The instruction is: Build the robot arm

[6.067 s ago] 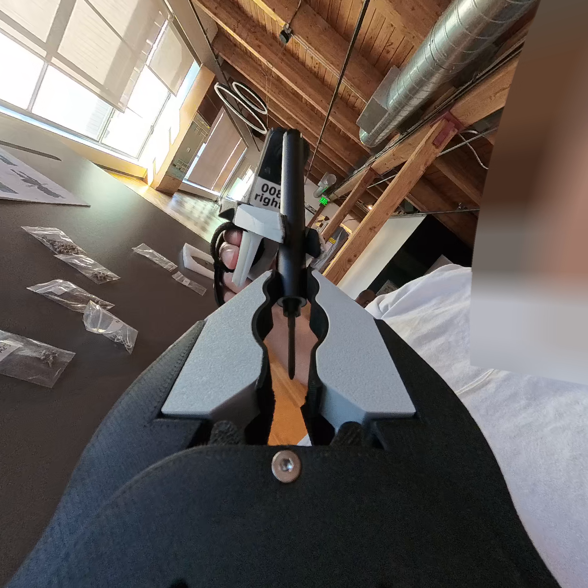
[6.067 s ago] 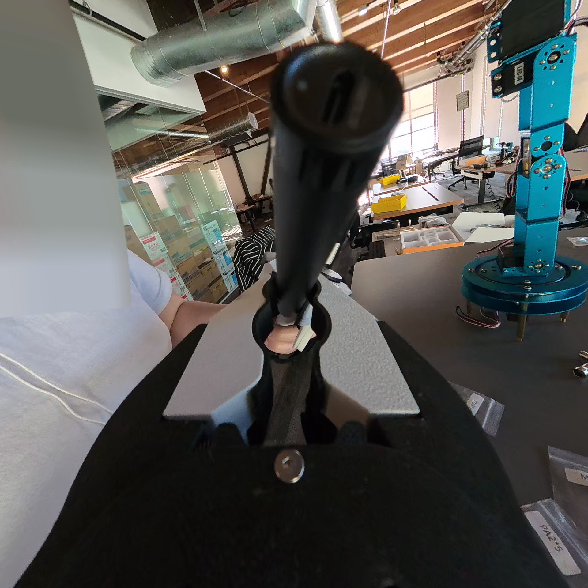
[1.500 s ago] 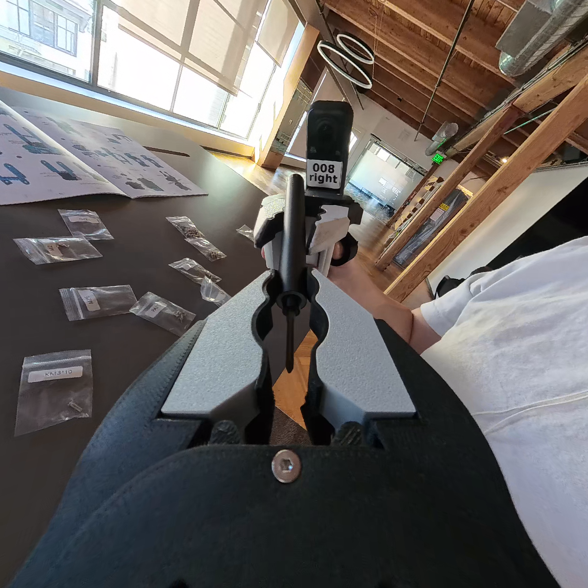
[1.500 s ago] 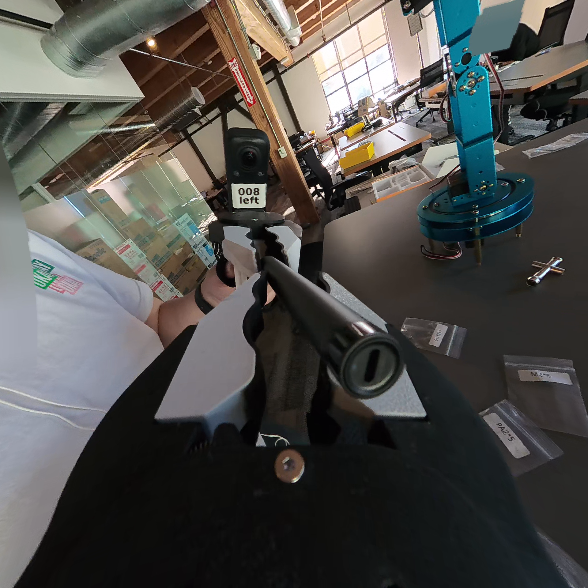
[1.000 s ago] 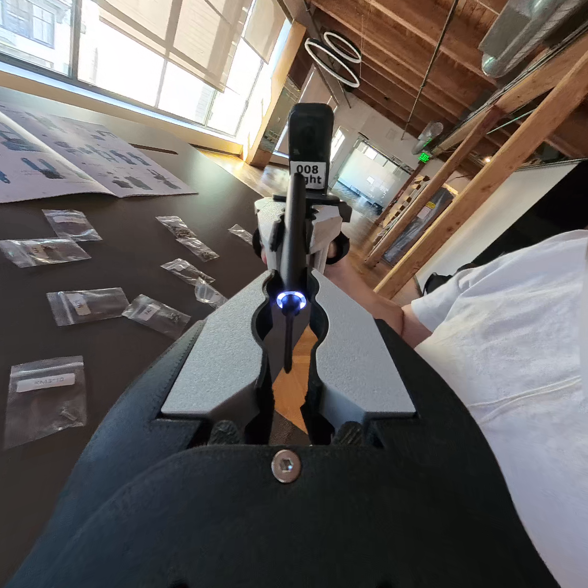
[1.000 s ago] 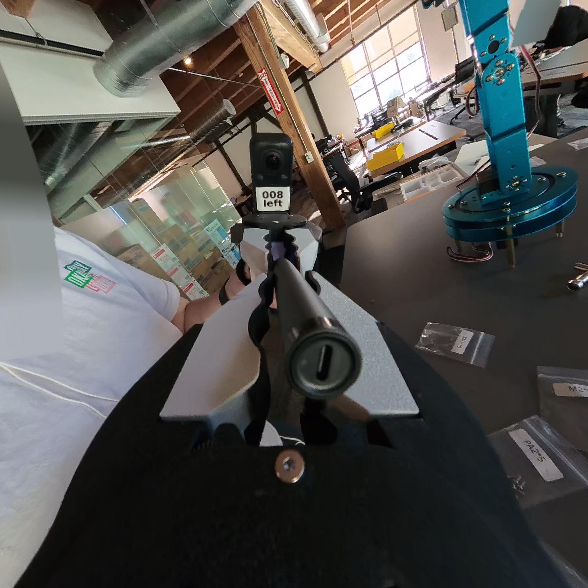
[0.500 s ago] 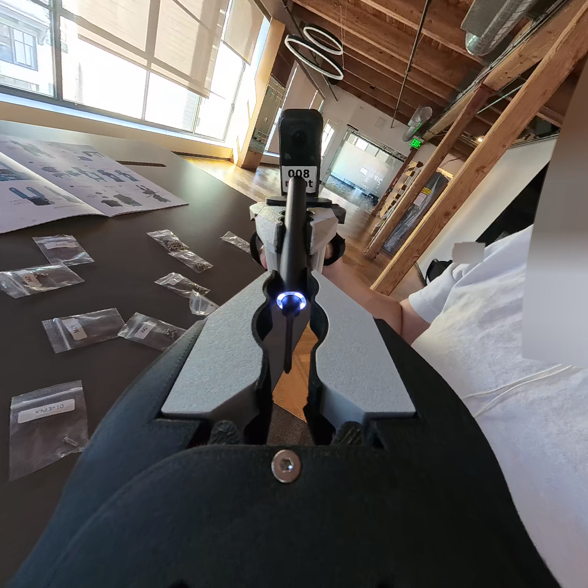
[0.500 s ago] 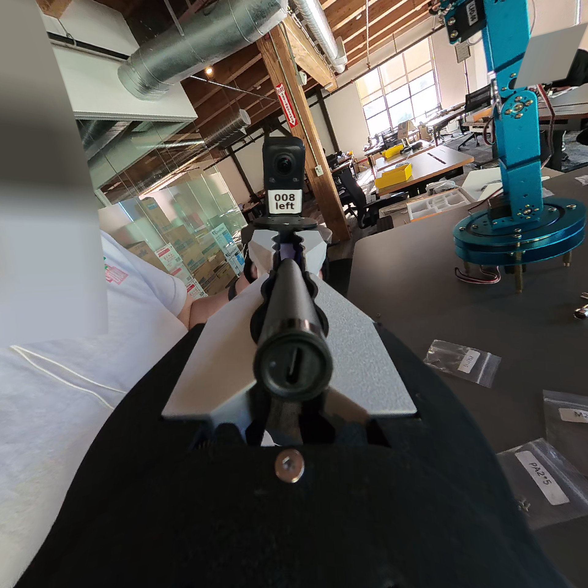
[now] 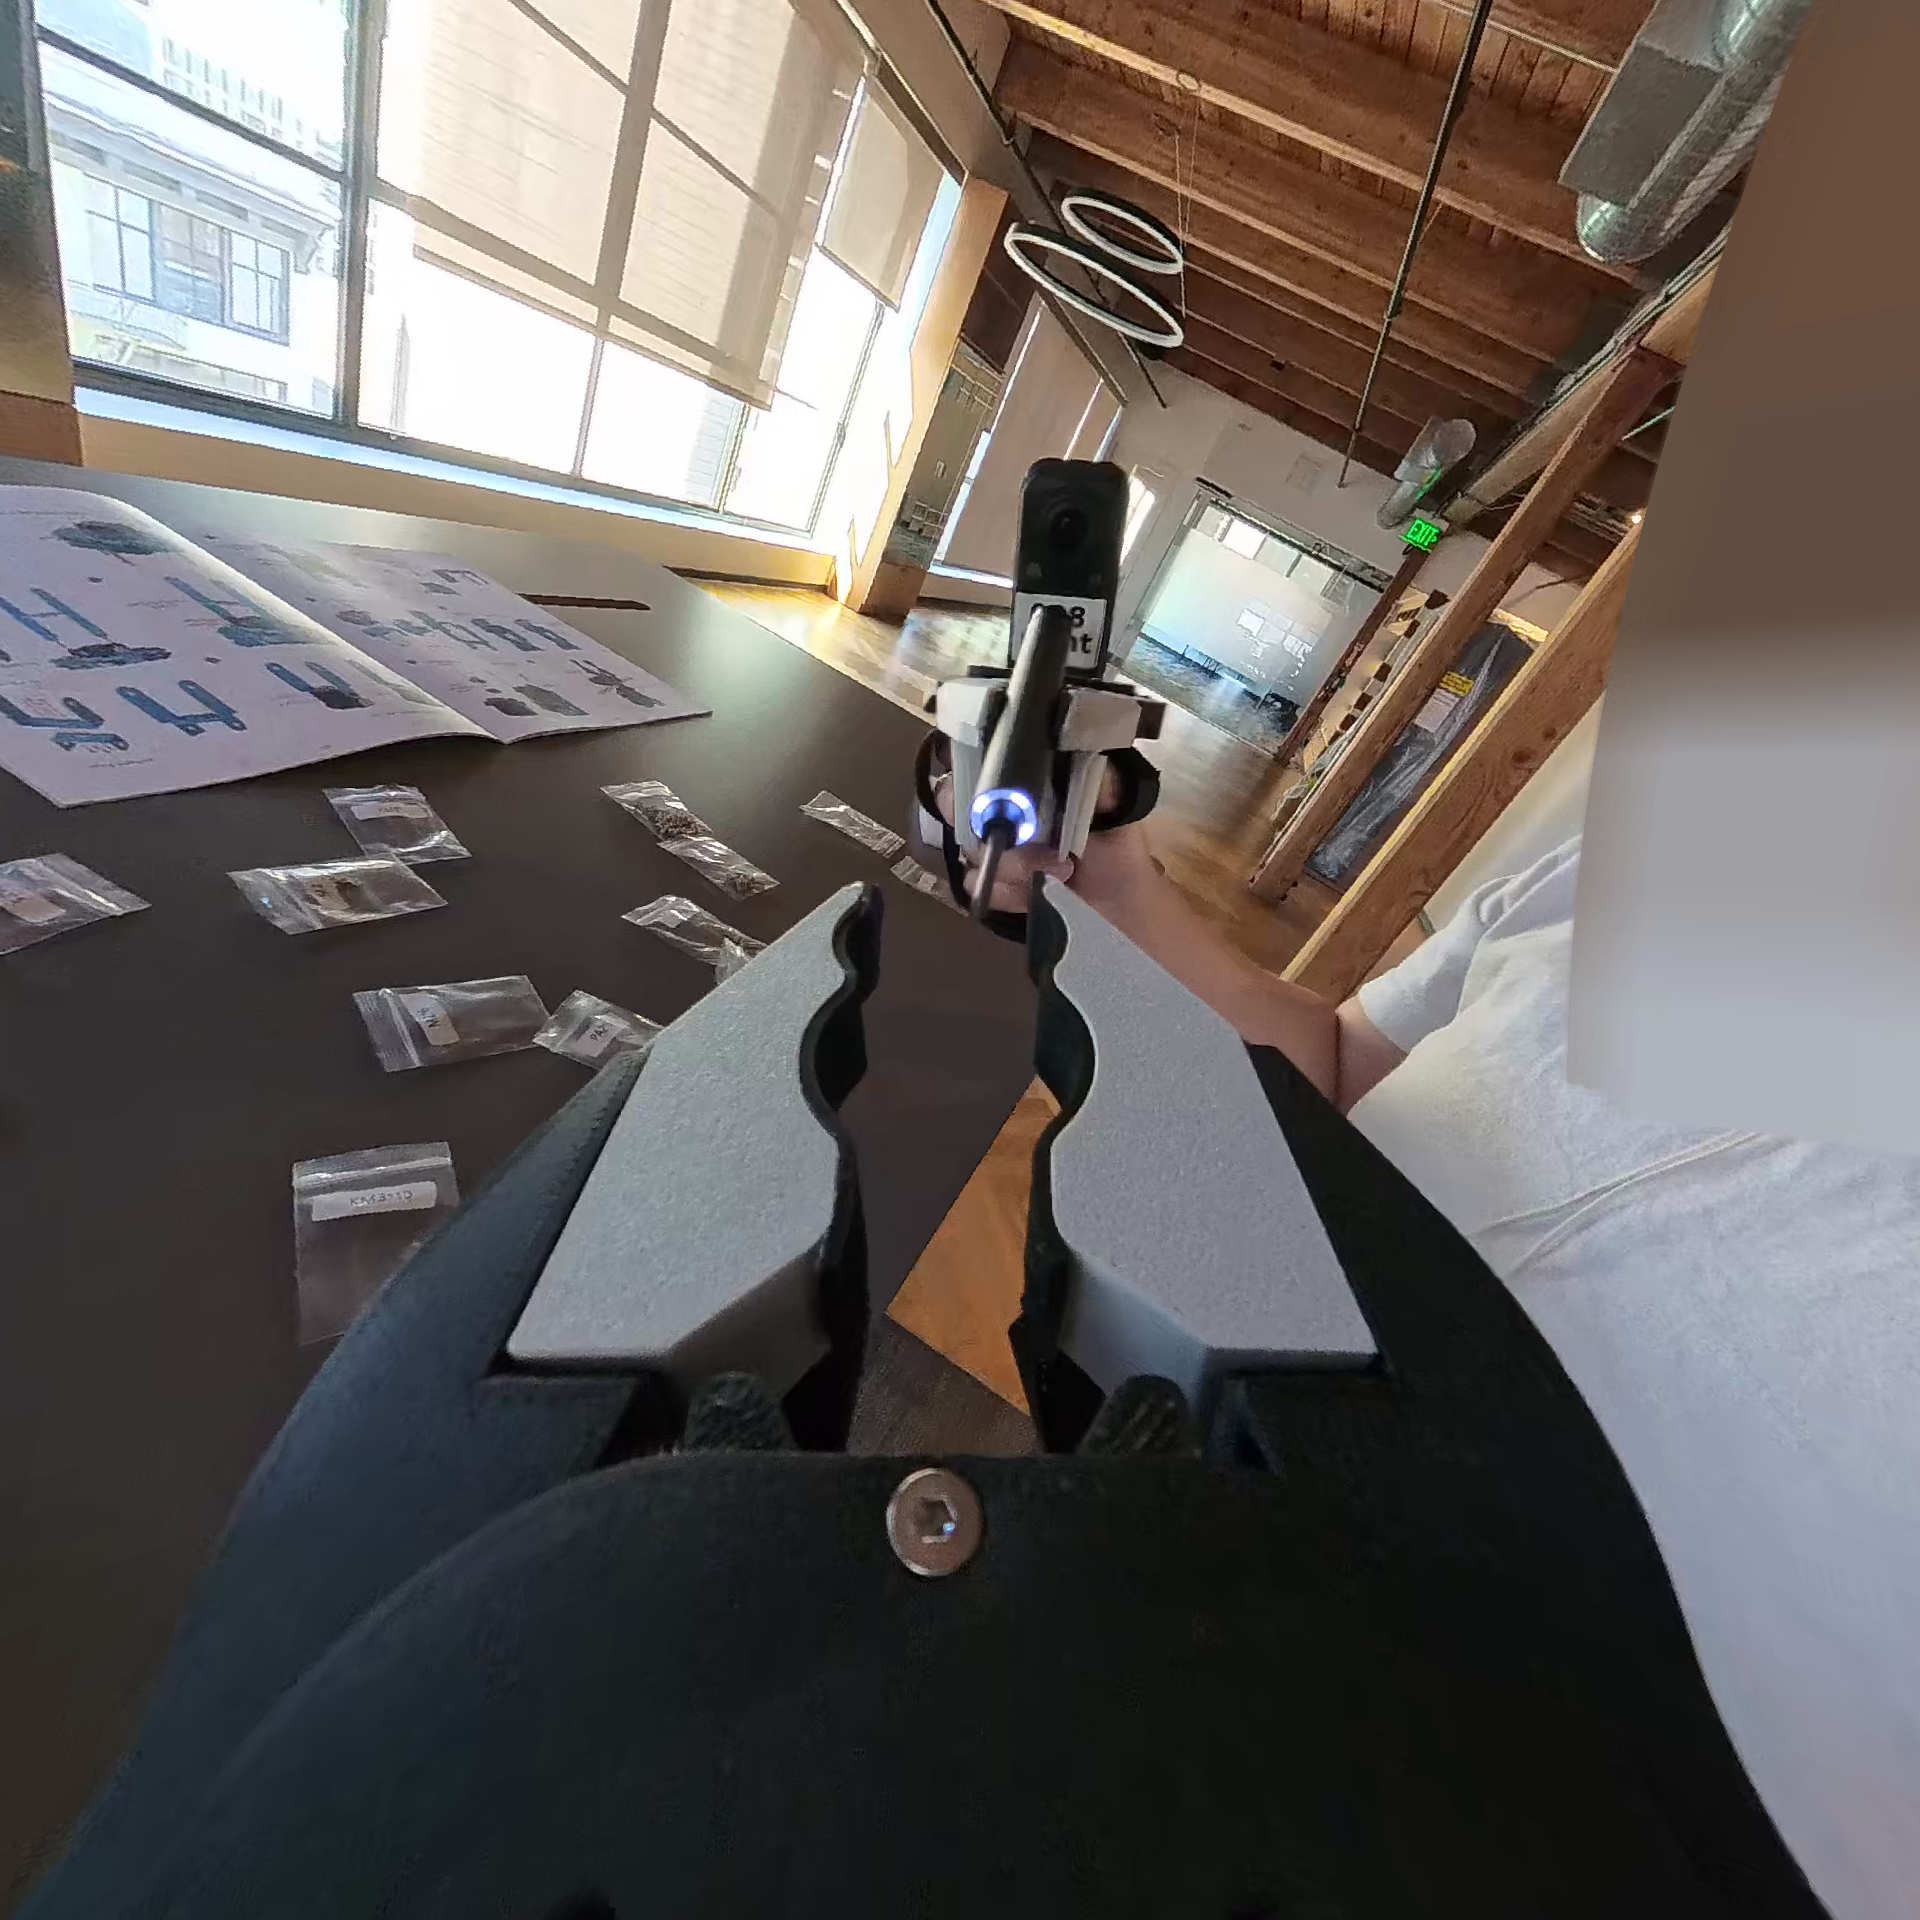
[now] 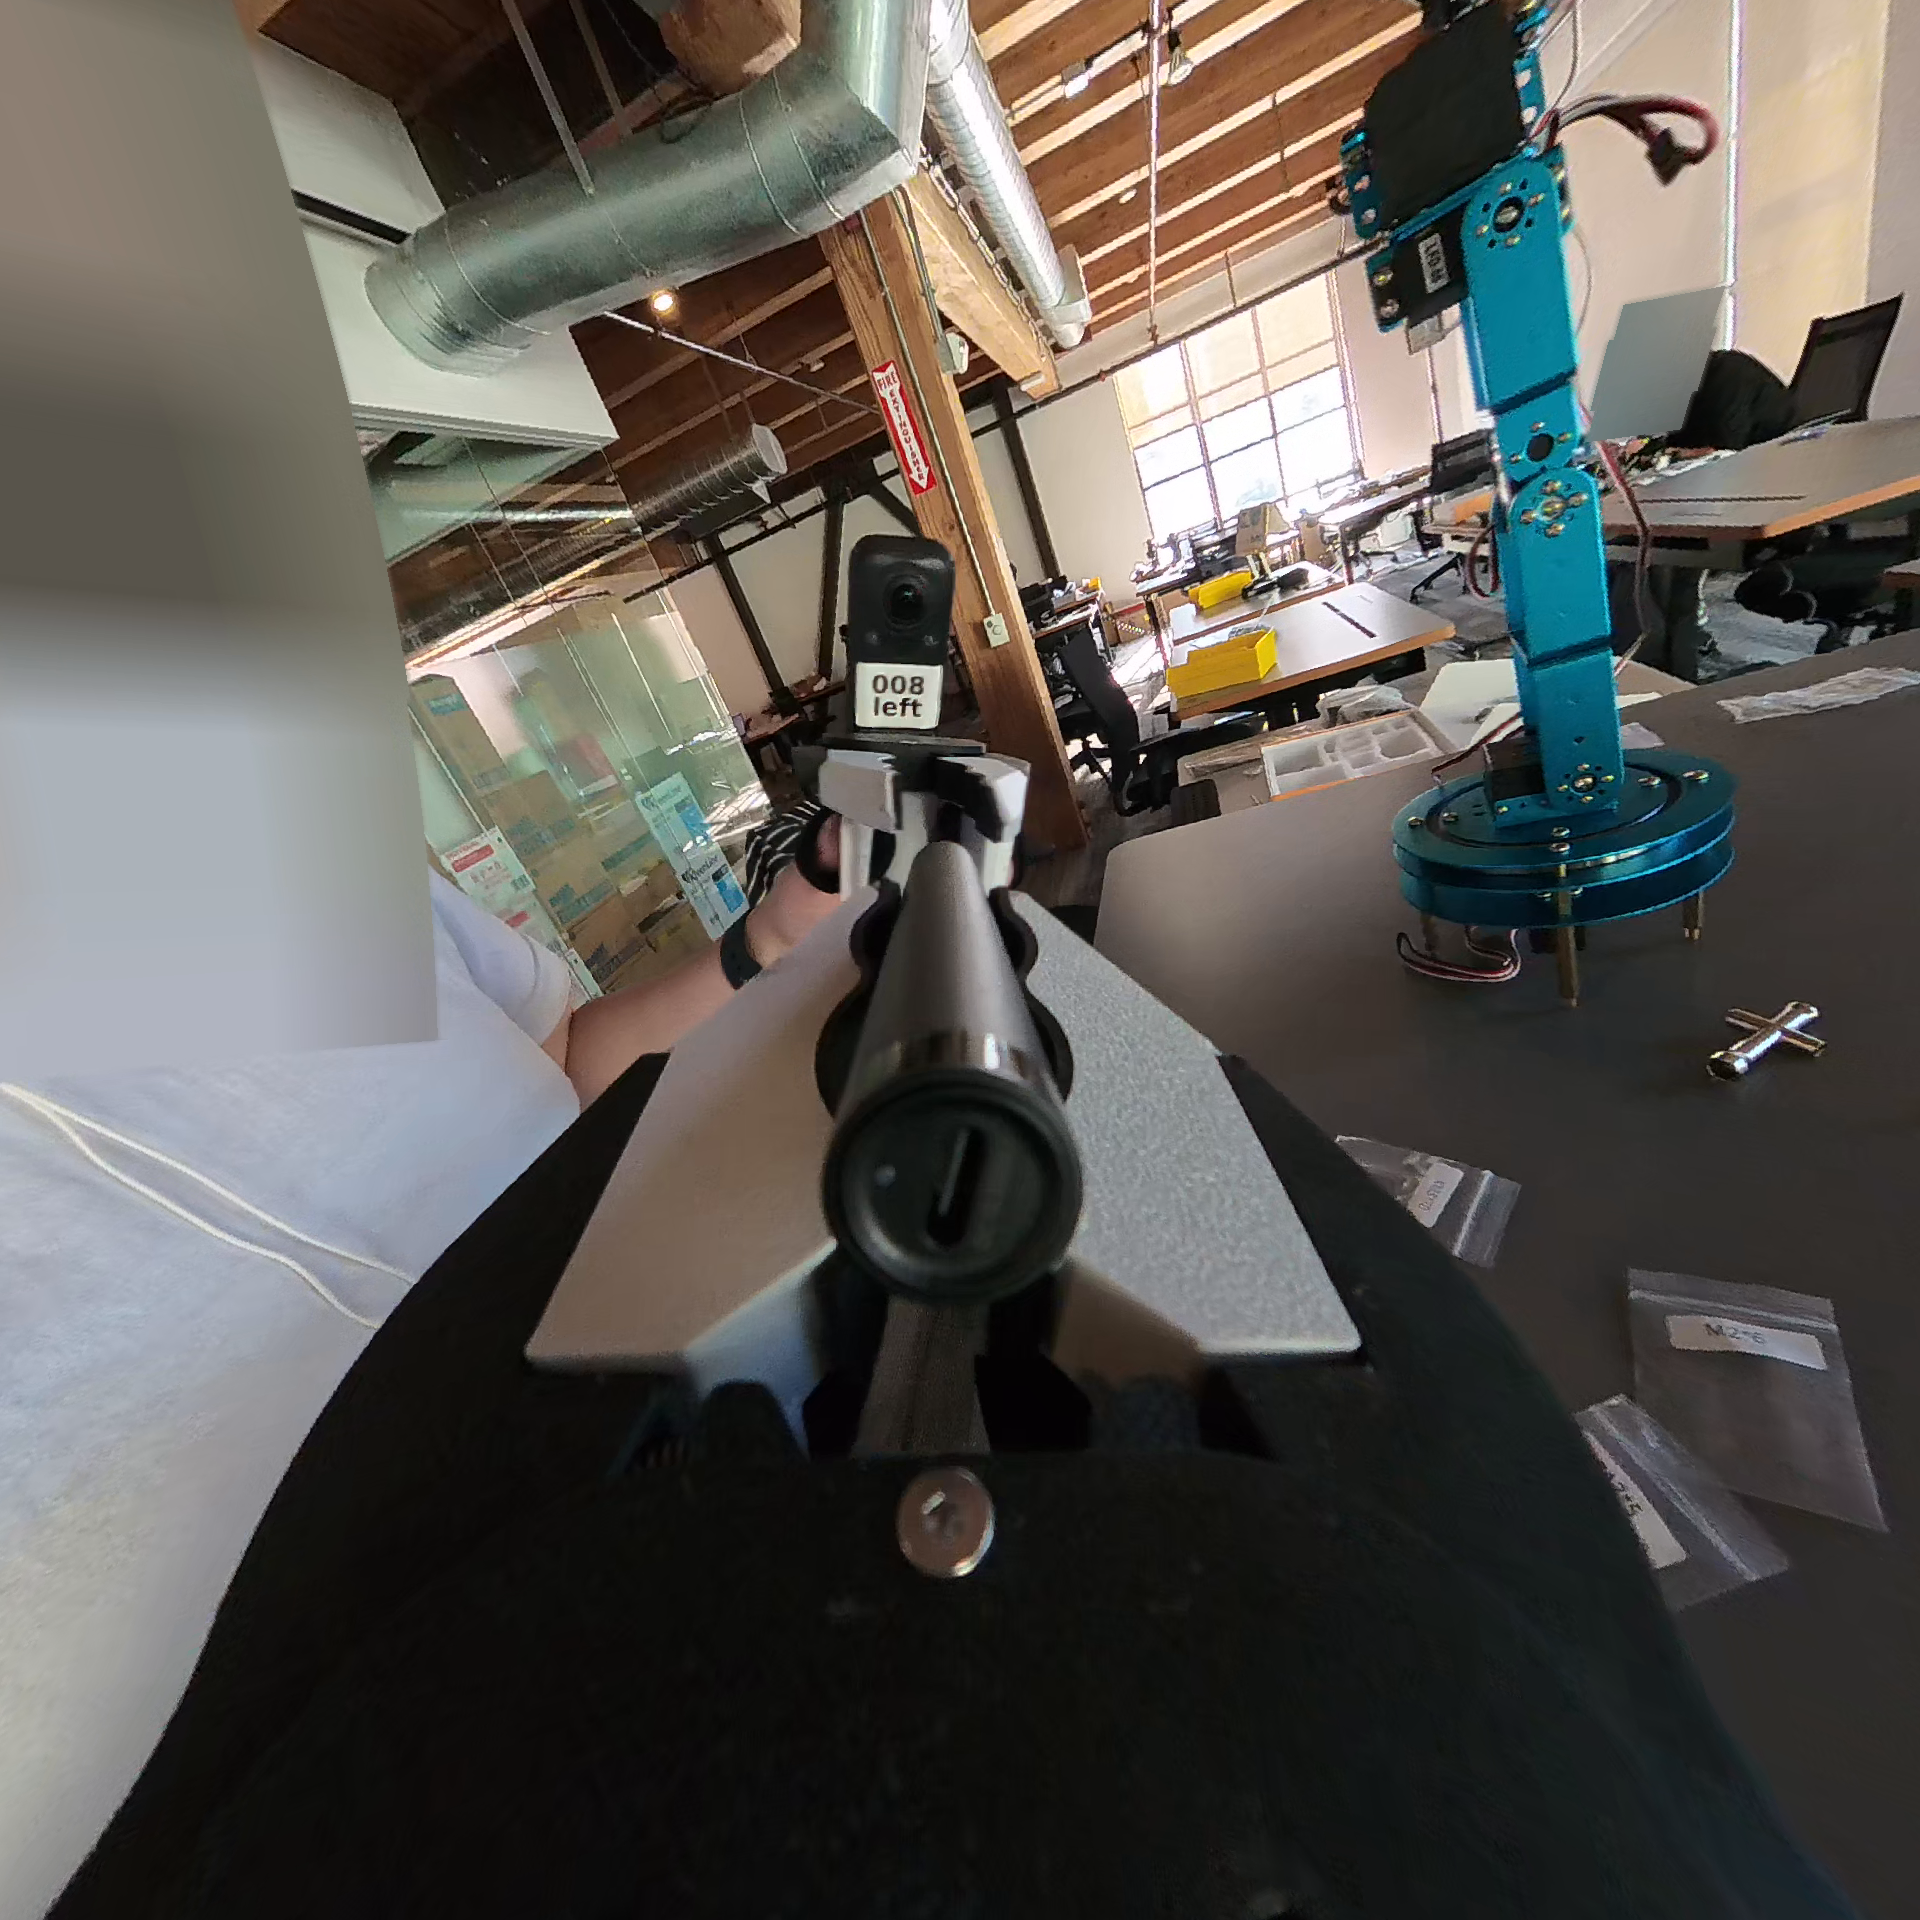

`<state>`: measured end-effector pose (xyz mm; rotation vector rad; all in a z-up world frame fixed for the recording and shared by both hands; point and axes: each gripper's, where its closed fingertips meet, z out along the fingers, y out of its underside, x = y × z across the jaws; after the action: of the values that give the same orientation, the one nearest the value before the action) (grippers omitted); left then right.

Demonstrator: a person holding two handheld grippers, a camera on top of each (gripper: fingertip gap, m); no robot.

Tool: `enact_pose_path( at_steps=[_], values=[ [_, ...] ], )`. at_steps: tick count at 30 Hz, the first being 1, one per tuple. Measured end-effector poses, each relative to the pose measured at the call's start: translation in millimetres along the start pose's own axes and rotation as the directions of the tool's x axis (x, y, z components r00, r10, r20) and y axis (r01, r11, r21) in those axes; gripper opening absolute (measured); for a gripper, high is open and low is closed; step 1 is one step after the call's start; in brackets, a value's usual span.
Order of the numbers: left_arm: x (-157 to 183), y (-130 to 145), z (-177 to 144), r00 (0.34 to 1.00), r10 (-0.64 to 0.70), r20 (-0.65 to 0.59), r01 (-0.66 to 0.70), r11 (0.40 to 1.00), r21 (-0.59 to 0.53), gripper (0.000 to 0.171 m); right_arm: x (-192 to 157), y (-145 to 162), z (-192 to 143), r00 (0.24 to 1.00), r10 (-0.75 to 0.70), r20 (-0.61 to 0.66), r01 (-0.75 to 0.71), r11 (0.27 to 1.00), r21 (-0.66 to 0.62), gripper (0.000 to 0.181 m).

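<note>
My right gripper is shut on a black electric screwdriver, whose rear cap faces the camera. In the left wrist view that screwdriver points its bit at me, with a blue ring lit at its nose. My left gripper is open and empty, its grey fingers spread just short of the bit tip. The right gripper sits a short way beyond it, and the left gripper shows open beyond the screwdriver in the right wrist view.
A dark table holds several small plastic bags of hardware and an open instruction booklet. A blue robot arm on a round base, a cross-shaped metal key and more bags lie to the right. A person in a white shirt stands close. There is about 9 cm between the tips of the two grippers.
My left gripper opened, let go of the screwdriver's tip and drew back from it. The screwdriver's blue ring came on about a second ago. The right gripper still holds the tool.
</note>
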<state>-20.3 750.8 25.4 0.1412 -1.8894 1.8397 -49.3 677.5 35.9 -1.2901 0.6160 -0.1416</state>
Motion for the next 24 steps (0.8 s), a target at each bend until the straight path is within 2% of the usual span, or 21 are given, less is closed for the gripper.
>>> enact_pose_path(
  at_steps=[8,13,16,19,22,23,24],
  values=[
    [11.6,-9.4,-14.5,1.0,0.023,0.015,-0.024,0.999,0.034,0.027,8.7,2.8,-7.1,0.998,-0.038,-0.051,0.039,0.999,0.015,0.016],
    [10.1,-10.9,-12.8,0.998,0.043,0.044,-0.044,0.999,0.024,0.028,7.5,10.8,-3.0,0.996,-0.074,-0.056,0.073,0.997,-0.025,0.016],
    [8.1,-0.5,8.7,0.989,0.134,0.068,-0.127,0.987,-0.095,0.04,-3.0,24.1,8.9,0.988,-0.149,-0.024,0.146,0.982,-0.121,0.017],
    [6.7,19.2,33.6,0.978,0.207,0.025,-0.194,0.947,-0.257,0.045,-7.7,32.2,17.8,0.978,-0.209,-0.01,0.202,0.956,-0.214,0.017],
    [11.2,42.4,48.4,0.977,0.205,-0.063,-0.213,0.892,-0.398,0.03,-10.7,32.6,21.3,0.974,-0.227,0.016,0.223,0.933,-0.284,0.017],
    [11.2,48.6,51.6,0.974,0.215,-0.075,-0.226,0.873,-0.432,0.02,-11.6,31.6,21.9,0.972,-0.233,0.023,0.229,0.925,-0.303,0.016],
    [10.0,51.9,54.0,0.969,0.235,-0.076,-0.243,0.859,-0.45,0.018,-11.1,30.7,22.4,0.972,-0.235,0.02,0.229,0.918,-0.323,0.017]
  ],
)
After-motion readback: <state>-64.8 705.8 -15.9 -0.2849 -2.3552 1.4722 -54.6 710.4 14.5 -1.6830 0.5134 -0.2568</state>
